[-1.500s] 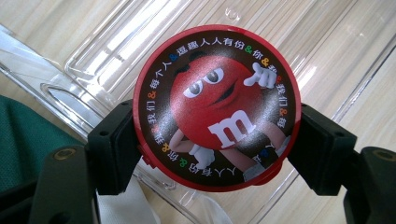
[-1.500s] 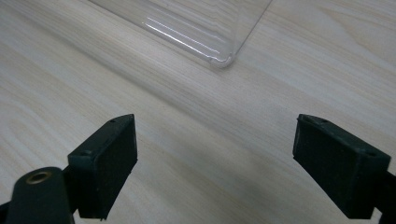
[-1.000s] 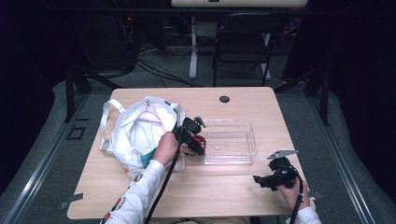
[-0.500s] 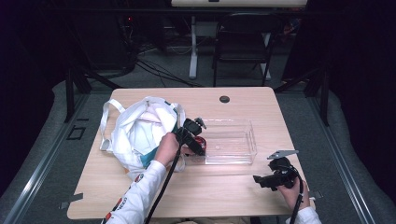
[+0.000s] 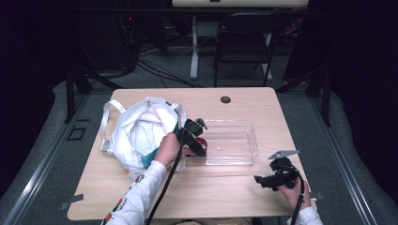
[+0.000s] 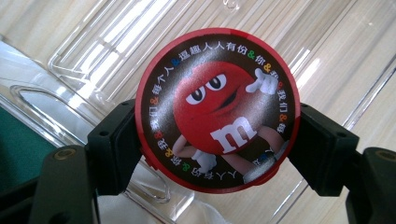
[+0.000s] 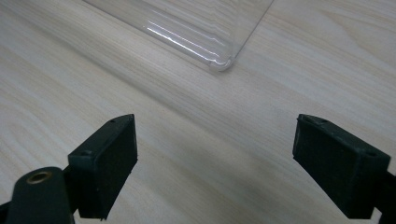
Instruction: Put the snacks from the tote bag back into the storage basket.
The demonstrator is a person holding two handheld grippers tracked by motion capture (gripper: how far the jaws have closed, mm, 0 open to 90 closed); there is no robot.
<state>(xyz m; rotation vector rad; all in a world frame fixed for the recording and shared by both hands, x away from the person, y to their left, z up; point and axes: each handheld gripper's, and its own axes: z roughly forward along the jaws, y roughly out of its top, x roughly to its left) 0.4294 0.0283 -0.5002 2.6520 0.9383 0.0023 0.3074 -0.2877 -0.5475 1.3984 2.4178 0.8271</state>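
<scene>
My left tongs (image 6: 215, 149) grip a round red-rimmed tin (image 6: 215, 112) by its edges, held over the left end of the clear plastic tray (image 5: 234, 143) on the worktop (image 5: 206, 197). Its lid shows a red M&M character ringed by Chinese writing. A white bag (image 5: 141, 131) lies beside the tray. My right tongs (image 7: 215, 163) gape wide, empty.

Dim room, lit table (image 5: 234, 187); glare on clear box (image 6: 116, 42).
</scene>
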